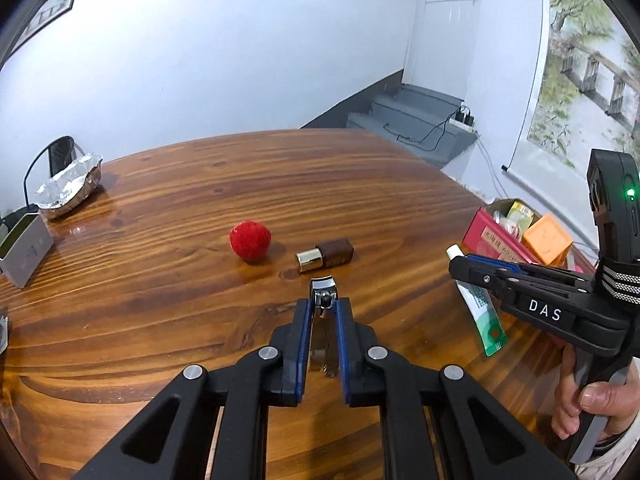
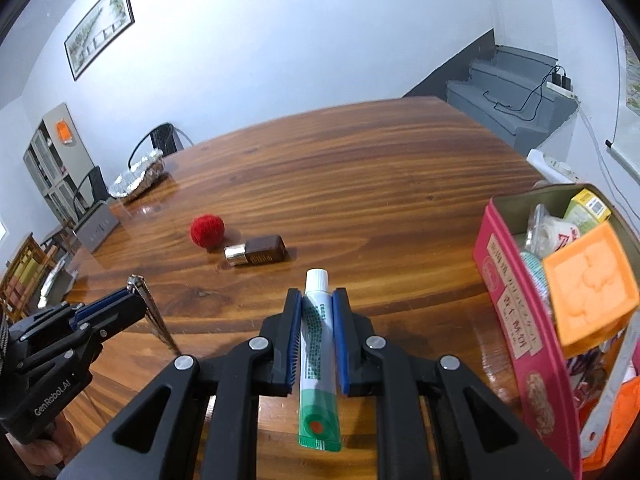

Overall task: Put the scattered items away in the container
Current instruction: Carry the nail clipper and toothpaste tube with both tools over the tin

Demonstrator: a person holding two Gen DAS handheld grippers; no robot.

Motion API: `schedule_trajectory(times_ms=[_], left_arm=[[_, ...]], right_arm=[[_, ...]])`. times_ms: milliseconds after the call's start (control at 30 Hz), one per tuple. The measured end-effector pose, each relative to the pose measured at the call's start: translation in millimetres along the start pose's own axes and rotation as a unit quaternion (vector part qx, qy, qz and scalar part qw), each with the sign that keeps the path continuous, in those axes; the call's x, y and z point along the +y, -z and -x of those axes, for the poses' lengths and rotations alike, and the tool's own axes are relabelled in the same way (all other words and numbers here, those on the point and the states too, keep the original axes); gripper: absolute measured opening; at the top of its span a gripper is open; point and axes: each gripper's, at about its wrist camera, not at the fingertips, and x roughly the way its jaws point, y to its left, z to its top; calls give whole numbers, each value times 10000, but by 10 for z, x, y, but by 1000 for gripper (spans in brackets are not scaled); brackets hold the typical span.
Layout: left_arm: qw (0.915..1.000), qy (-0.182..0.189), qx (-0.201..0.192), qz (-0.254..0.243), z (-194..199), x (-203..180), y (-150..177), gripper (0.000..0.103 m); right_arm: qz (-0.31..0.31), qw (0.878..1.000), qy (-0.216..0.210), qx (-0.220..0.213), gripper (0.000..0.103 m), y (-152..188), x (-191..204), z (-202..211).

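My left gripper (image 1: 323, 306) is shut on a metal nail clipper (image 1: 321, 292), held above the wooden table (image 1: 240, 176); it also shows in the right wrist view (image 2: 150, 308). My right gripper (image 2: 316, 298) is shut on a white and green tube (image 2: 318, 344), also seen in the left wrist view (image 1: 480, 304). A red fuzzy ball (image 1: 250, 240) and a brown bottle with a gold cap (image 1: 326, 255) lie on the table ahead. The red container (image 2: 516, 308) stands at the right, holding an orange block (image 2: 588, 284) and several packets.
A foil-lined tray (image 1: 68, 190) and a grey box (image 1: 24, 254) sit at the table's far left. Chairs stand behind them. Grey steps (image 1: 416, 116) with a power strip lie beyond the table's far right edge.
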Motion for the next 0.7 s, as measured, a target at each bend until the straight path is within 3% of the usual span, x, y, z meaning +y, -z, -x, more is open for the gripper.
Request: schedule_trajectory(times_ms=[400, 700], left_arm=[[9996, 89, -247, 66, 156, -105, -25, 12], [9991, 202, -375, 10, 279, -334, -102, 12]], right_arm=[[-163, 9978, 89, -629, 17, -56, -84, 465], [-501, 9948, 116, -883, 17, 47, -361, 877]])
